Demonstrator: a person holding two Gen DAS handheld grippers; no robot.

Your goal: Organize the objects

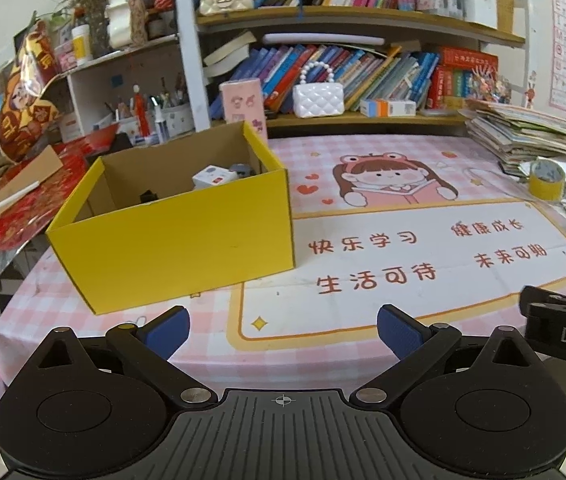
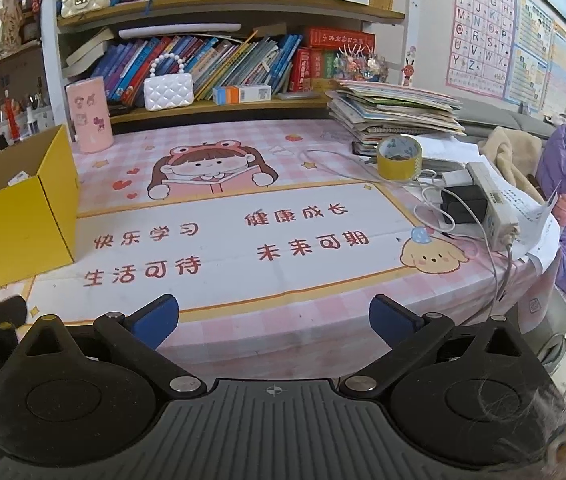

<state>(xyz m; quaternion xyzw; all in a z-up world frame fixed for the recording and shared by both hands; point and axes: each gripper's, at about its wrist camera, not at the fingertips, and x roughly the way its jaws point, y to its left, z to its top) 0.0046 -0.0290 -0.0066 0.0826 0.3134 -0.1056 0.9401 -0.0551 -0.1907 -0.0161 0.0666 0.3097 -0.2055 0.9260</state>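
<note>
An open yellow cardboard box (image 1: pixel 171 236) stands on the left of the table; it also shows at the left edge of the right wrist view (image 2: pixel 15 216). Inside it lie a white and grey adapter (image 1: pixel 214 176) and a small black item (image 1: pixel 147 197). My left gripper (image 1: pixel 283 330) is open and empty, near the table's front edge, right of the box. My right gripper (image 2: pixel 274 320) is open and empty over the front edge. A yellow tape roll (image 2: pixel 399 158), a black charger (image 2: pixel 465 204) and a white power strip (image 2: pixel 491 208) with cables lie at the right.
A pink cartoon mat (image 2: pixel 243 232) covers the table. A stack of books (image 2: pixel 395 108) sits at the back right, a pink cylinder (image 2: pixel 90 116) and a white quilted purse (image 2: pixel 167 90) at the back. Bookshelves rise behind. Red packaging (image 1: pixel 35 188) lies left of the box.
</note>
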